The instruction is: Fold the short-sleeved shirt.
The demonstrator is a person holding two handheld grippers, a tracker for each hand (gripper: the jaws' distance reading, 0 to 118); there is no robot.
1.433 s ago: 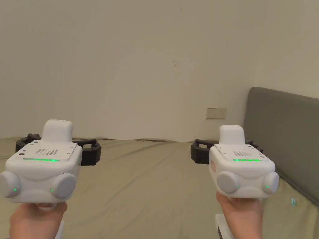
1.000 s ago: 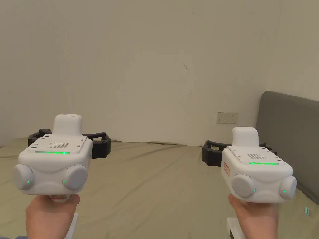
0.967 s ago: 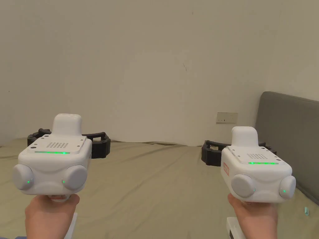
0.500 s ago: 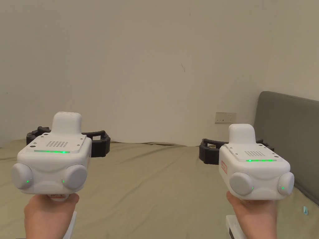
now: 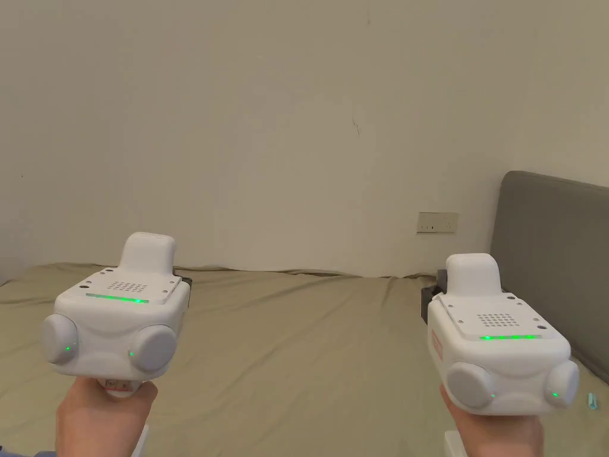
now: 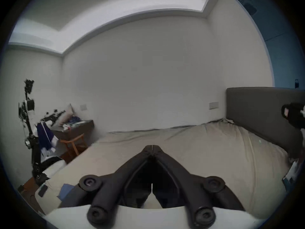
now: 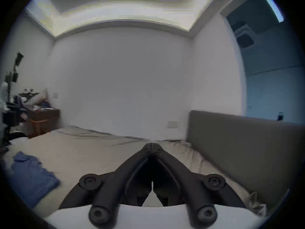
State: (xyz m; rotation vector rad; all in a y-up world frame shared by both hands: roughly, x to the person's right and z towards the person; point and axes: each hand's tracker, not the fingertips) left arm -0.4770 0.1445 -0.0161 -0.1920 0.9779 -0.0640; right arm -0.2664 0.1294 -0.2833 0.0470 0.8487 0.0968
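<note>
Person holds two white handheld grippers level above olive-sheeted bed (image 5: 309, 345). Left gripper (image 6: 152, 148) – black jaws clenched, tips touching, nothing between. Right gripper (image 7: 152, 145) – the same. Crumpled blue short-sleeved shirt (image 7: 31, 176) lies on sheet, well left of both. Grey padded headboard (image 5: 553, 250) at right. No writing readable.

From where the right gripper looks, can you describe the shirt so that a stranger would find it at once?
Start from the bed, a wide beige sheet that runs to the grey headboard. The shirt lies on the sheet at the far left of the right gripper view, away from the headboard. It is a rumpled blue heap, the one blue thing on the plain sheet.
</note>
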